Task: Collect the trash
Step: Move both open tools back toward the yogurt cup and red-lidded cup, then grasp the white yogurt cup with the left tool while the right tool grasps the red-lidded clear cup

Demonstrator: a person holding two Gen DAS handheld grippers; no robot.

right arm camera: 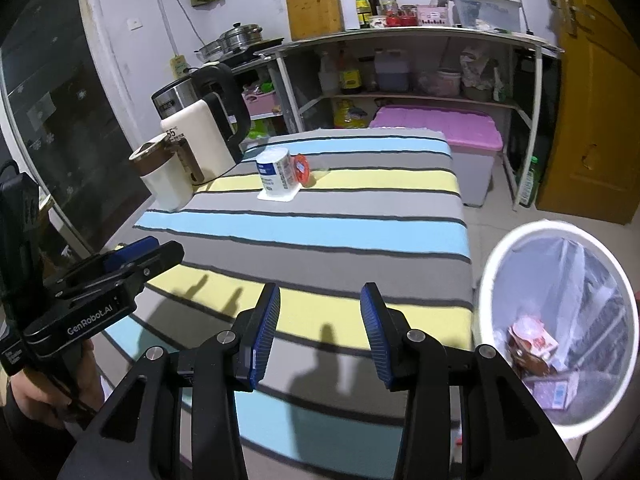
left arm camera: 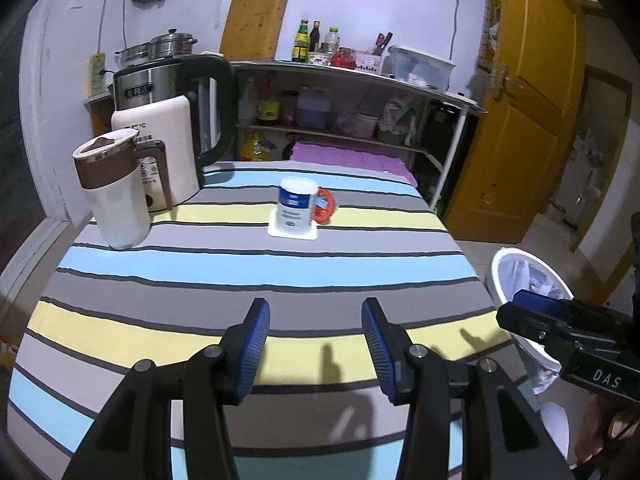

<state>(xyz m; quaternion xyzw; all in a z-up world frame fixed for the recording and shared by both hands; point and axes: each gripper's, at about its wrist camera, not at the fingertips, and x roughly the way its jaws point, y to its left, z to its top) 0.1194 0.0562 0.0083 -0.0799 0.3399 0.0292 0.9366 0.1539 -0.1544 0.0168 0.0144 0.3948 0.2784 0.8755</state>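
Blue-padded left tongs [left arm camera: 316, 344] are seen nearest in the left wrist view, jaws parted about halfway, with nothing between them and nothing touched; only the striped surface [left arm camera: 240, 272] shows in the gap. Right tongs [right arm camera: 320, 334] are likewise held about half open and empty above the near part of the same surface, close to its right edge. Each pair is also caught in the other's view: the right tongs at the right border over the bin, the left tongs at the left border, gripped by a hand [right arm camera: 44, 396].

Across the surface, near its far end, a white and blue cup [left arm camera: 295, 204] is stood upright on a flat white square piece [left arm camera: 294, 233], its long axis vertical and its white top upward. An orange wrapper [left arm camera: 326, 206] is pressed against the cup's right side, lying on the yellow stripe; which way it points cannot be told.

A white bin [right arm camera: 496, 280] with a clear liner is stood on the floor just beside the surface's right edge. Pink and brown packets [right arm camera: 532, 346] are seen lying at its bottom.

At the far left of the surface, a white jug [left arm camera: 114, 196], a cream kettle [left arm camera: 168, 148] and a steel kettle [left arm camera: 160, 84] are grouped together.
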